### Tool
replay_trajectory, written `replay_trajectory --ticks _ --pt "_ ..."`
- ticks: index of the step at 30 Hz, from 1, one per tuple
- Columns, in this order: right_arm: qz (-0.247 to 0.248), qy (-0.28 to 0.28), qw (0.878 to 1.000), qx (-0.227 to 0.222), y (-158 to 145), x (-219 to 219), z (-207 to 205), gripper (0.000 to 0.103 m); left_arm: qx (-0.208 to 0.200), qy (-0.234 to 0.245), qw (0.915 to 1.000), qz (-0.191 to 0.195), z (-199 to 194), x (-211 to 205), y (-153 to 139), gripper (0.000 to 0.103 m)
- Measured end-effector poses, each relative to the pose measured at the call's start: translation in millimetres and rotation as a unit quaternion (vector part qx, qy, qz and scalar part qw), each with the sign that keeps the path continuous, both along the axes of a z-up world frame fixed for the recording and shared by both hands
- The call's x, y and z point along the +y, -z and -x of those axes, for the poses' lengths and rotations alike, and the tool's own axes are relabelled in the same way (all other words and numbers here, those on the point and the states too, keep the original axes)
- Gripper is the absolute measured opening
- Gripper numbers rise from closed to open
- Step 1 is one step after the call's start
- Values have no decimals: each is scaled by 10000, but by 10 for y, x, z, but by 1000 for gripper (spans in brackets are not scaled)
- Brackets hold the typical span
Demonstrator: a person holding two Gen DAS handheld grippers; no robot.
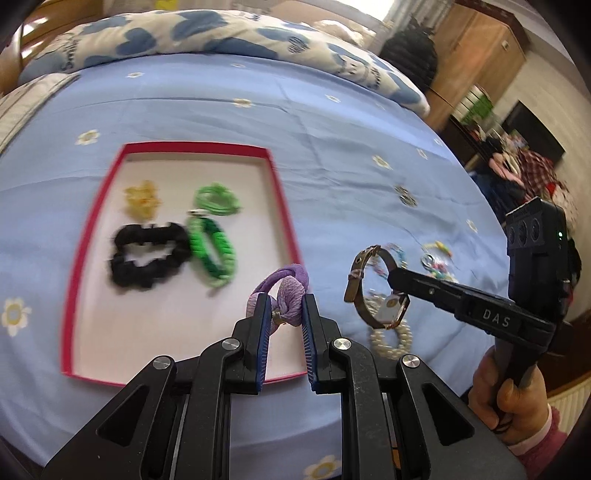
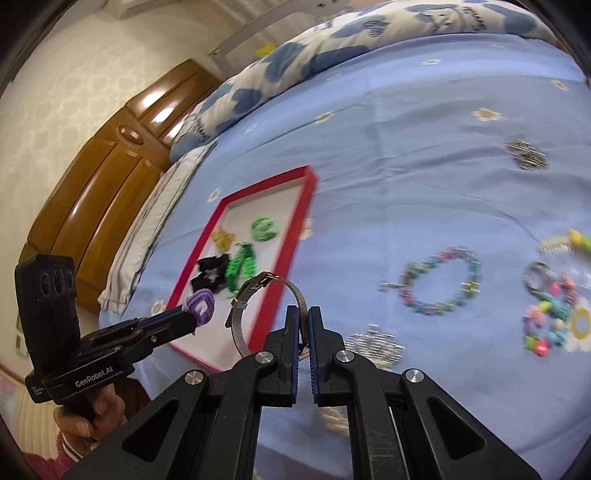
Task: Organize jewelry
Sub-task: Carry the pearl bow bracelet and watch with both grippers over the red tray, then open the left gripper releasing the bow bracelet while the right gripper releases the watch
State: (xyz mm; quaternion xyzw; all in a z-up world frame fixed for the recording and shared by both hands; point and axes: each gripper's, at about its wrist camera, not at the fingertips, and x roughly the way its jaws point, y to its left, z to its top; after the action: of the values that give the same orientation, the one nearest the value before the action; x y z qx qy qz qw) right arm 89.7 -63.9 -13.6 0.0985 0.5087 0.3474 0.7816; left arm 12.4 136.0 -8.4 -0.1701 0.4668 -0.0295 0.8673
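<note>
Left wrist view: a bed covered by a light blue sheet [image 1: 229,122] with small flower prints fills the frame, with a blue-and-white patterned duvet [image 1: 207,33] bunched along its far edge and a wooden wardrobe [image 1: 476,55] beyond to the right. On the sheet lies a shallow red-rimmed tray [image 1: 286,206] with a white floor. Inside it sit a yellow hair tie [image 1: 142,197], a coiled green band [image 1: 218,197], a black scrunchie [image 1: 147,254] and a green braided bracelet [image 1: 212,251], the last two touching. The left gripper [image 1: 284,306] is closed on a purple bow hair tie [image 1: 284,291], its blue pads pressing the bow from both sides above the tray's near right corner. To the right, the right gripper [image 1: 397,282] reaches in, pinching the band of a wristwatch [image 1: 373,288] that hangs off the sheet; a hand [image 1: 506,398] in a pink sleeve holds its handle. A pearl bracelet [image 1: 391,339] lies just below the watch, and colourful beaded pieces lie behind it.

Right wrist view: the same sheet [image 2: 406,147], with the wardrobe [image 2: 110,166] on the left. The right gripper [image 2: 303,321] is shut tight on the watch [image 2: 258,306] strap. The left gripper [image 2: 192,314] holds the purple tie [image 2: 201,304] near the tray [image 2: 284,251]'s edge. Right of them on the sheet lie a multicoloured bead bracelet [image 2: 439,280], a bead keyring [image 2: 550,310] and a silvery piece [image 2: 526,155].
</note>
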Motion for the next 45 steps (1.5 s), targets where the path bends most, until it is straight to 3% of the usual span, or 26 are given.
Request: replay_trajectory --ticks 14,30,39,43,45 --pt "410 -1051 9936 105 210 1120 22 4 325 -745 9964 -231 157 755 261 15" --pt "1061 -1431 9837 233 460 1474 -42 6 768 -735 9926 -578 63 777 533 18" --pt "894 -1435 9851 300 449 1464 -78 10 824 -751 9911 -732 53 751 541 28" --pt "702 -1291 9887 290 379 1375 -88 11 806 -793 9912 -691 75 759 510 48" --pt "605 -1166 9910 250 315 1286 -95 16 733 -832 9916 -669 100 764 463 50"
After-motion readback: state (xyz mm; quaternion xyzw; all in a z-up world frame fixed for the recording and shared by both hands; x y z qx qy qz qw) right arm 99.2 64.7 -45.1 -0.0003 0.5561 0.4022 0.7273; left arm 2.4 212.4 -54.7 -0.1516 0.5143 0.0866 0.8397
